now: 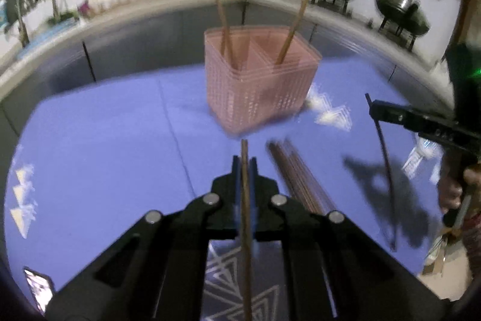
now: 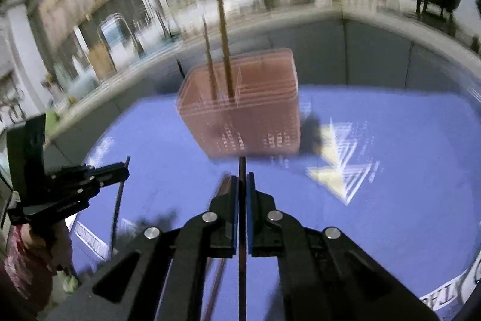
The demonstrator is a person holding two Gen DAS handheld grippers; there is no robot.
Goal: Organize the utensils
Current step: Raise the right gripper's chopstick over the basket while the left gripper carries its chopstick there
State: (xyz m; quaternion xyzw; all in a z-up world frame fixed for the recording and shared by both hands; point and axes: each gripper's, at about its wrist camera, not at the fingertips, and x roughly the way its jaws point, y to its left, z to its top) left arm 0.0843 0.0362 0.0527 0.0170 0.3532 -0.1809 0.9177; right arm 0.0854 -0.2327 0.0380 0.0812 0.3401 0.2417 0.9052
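Chopsticks: one thin brown stick is pinched in each claw; a loose bundle lies on the tabletop, and two sticks already stand in the basket.
Left claw: clenched on a stick that runs along the fingers, tip pointing ahead at the basket.
Right claw: clenched on its own stick, likewise in line with the fingers.
Basket: pink, latticed, upright on the blue tabletop, straight ahead of and below both claws.
Key relation: each stick's long axis aims at the basket, which lies forward; neither claw looks clearly nearer.
Left view only: the standing sticks sit in separate compartments, lean apart; right claw's stick hangs down.
Right view only: those sticks look side by side; bundle mostly hidden.
Blur: heavy in both views.
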